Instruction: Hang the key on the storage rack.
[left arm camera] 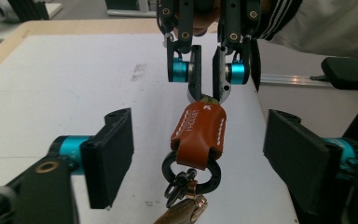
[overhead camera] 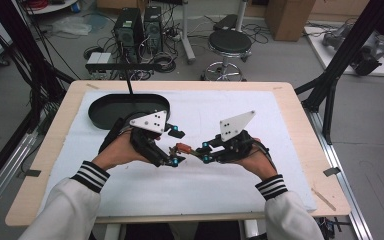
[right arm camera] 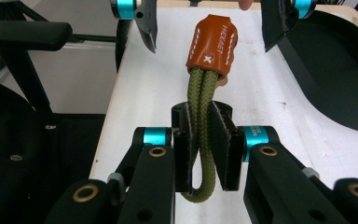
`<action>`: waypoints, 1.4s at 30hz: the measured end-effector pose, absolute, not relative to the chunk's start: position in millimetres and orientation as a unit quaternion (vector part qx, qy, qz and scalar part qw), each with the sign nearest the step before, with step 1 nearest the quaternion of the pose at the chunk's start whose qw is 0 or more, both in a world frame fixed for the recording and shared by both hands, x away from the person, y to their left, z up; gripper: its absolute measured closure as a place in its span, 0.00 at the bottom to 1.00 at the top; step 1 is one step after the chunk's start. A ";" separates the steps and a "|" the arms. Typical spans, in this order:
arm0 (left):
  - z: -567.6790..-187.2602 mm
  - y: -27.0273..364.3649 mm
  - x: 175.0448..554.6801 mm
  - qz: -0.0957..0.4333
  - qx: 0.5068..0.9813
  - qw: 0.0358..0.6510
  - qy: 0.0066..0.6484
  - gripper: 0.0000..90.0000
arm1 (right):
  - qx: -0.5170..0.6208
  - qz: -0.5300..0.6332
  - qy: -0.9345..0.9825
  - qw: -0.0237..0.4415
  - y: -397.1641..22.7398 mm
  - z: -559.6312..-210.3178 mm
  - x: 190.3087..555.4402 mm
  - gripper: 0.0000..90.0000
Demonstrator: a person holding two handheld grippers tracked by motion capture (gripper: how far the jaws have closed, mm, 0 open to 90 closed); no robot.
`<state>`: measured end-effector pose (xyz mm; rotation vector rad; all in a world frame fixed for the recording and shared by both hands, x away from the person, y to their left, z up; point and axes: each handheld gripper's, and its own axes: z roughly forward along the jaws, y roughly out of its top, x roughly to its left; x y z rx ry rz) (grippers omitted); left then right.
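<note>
The right gripper point(right arm camera: 204, 147) has its jaws pressed onto a doubled olive cord point(right arm camera: 202, 107) whose loop hangs below them in the right gripper view. The cord runs into a brown leather tab point(left arm camera: 199, 133) with white stitching, hanging midway between the wide-apart, empty jaws of the left gripper point(left arm camera: 198, 158); a black ring point(left arm camera: 191, 172) dangles beneath. Both meet at frame centre over the white mat point(overhead camera: 280, 150). A black oval tray point(overhead camera: 105, 107) sits at upper left, a stool point(overhead camera: 229, 42) on the floor beyond.
</note>
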<state>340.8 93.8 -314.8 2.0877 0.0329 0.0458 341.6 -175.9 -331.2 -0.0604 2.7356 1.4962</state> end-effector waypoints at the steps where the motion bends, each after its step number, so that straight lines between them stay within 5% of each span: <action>1: -314.9 94.1 341.1 0.017 0.867 0.498 0.013 0.31 | -0.020 0.479 0.877 0.011 -175.6 -331.4 341.5 0.89; 22: -318.0 90.7 341.8 0.006 0.889 0.457 0.030 0.70 | -0.022 0.467 0.884 0.017 -171.1 -334.2 342.1 0.89; 33: -318.1 89.6 339.8 0.014 0.891 0.452 0.028 0.71 | -0.019 0.471 0.882 0.000 -172.1 -336.3 345.8 0.86; 34: -318.0 89.7 339.3 0.017 0.891 0.452 0.030 0.71 | -0.021 0.474 0.880 -0.002 -173.1 -336.3 346.8 0.78; 38: -317.6 90.2 339.2 0.023 0.890 0.454 0.031 0.72 | 0.032 0.506 0.862 0.027 -174.6 -337.5 350.8 0.09; 39: -317.6 90.2 339.2 0.023 0.890 0.454 0.031 0.72 | 0.052 0.509 0.858 0.046 -174.9 -338.0 350.7 0.00; 42: -316.5 91.7 339.3 0.026 0.889 0.456 0.033 0.72 | 0.071 0.518 0.850 0.065 -178.5 -337.6 351.2 0.00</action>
